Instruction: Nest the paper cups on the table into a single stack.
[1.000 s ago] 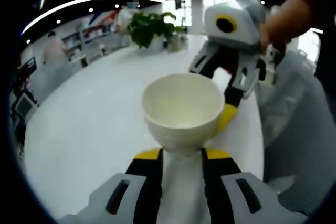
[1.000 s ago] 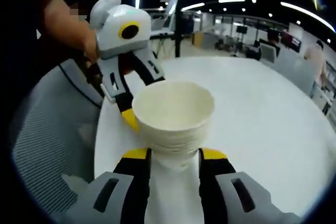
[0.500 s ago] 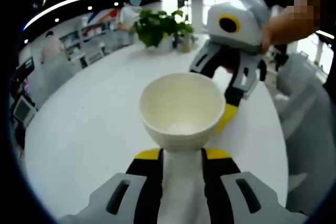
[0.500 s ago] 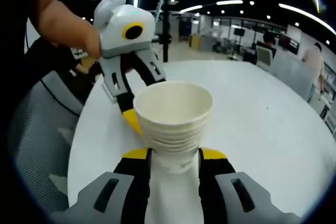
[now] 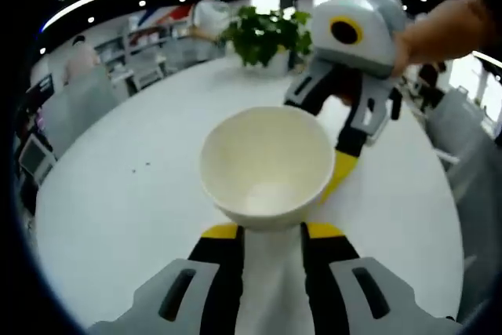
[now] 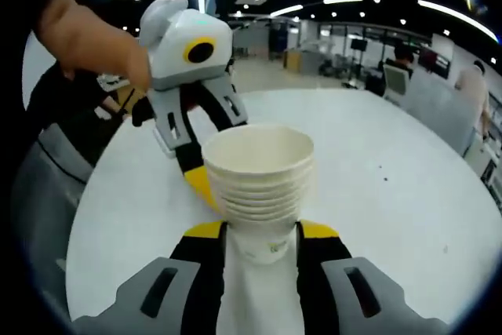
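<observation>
Now | left gripper (image 5: 271, 233) pinching cup stack (image 6: 260, 182) | right gripper (image 6: 260, 233) pinching it too | markings unreadable

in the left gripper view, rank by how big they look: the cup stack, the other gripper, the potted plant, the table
1. table
2. cup stack and right gripper: they look about alike, and the stack is nearest the camera, so I won't rank them
3. potted plant, smallest, though it stands at the table's far edge
</observation>
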A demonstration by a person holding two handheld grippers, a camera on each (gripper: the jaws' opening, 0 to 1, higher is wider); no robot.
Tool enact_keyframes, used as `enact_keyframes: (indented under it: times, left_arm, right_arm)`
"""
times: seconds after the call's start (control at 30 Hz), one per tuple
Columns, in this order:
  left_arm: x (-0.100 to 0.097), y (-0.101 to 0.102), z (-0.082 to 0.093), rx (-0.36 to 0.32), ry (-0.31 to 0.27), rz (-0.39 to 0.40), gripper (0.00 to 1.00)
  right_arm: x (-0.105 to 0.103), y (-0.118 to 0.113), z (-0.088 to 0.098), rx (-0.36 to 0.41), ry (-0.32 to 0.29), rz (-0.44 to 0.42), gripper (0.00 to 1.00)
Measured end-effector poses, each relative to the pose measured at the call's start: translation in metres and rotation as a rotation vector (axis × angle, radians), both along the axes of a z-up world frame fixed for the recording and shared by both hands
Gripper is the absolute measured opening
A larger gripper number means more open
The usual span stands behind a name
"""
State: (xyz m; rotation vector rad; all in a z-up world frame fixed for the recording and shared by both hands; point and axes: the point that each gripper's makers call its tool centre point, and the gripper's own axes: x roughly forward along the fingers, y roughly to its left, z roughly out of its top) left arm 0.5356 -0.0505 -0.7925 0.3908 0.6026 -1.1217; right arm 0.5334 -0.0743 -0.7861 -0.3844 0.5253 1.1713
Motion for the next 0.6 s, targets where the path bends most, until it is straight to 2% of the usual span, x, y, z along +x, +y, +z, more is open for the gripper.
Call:
enact_keyframes:
  times: [0.1, 0.2, 0.3, 0.4, 0.43, 0.53, 0.57, 0.6]
  left_arm:
    - [0.013, 0.001, 0.002, 0.015, -0.008, -0.016, 0.28]
    - [0.023, 0.0, 0.001, 0.034, -0.011, -0.033, 0.28]
    - [0.022, -0.002, -0.007, 0.068, -0.016, -0.057, 0.28]
    - [0.017, -0.001, -0.016, 0.09, -0.011, -0.064, 0.28]
    - [0.018, -0.002, -0.016, 0.089, -0.029, -0.067, 0.28]
    - [0.019, -0.001, -0.017, 0.074, -0.017, -0.035, 0.28]
    - [0.018, -0.001, -0.018, 0.07, -0.01, -0.023, 0.3]
    - [0.017, -0.001, -0.019, 0.074, -0.012, -0.017, 0.34]
  right_arm:
    - [0.015, 0.0, 0.0, 0.037, 0.004, -0.026, 0.32]
    - [0.022, -0.001, -0.003, 0.068, 0.011, -0.056, 0.32]
    - [0.021, -0.001, -0.011, 0.076, 0.028, -0.08, 0.32]
    - [0.017, -0.001, -0.019, 0.042, 0.028, -0.067, 0.32]
    - [0.018, -0.001, -0.019, 0.04, 0.022, -0.068, 0.32]
    - [0.019, -0.001, -0.02, 0.039, 0.034, -0.081, 0.33]
    - [0.019, -0.002, -0.021, 0.034, 0.048, -0.099, 0.34]
    - [0.02, -0.003, -0.021, 0.032, 0.047, -0.111, 0.41]
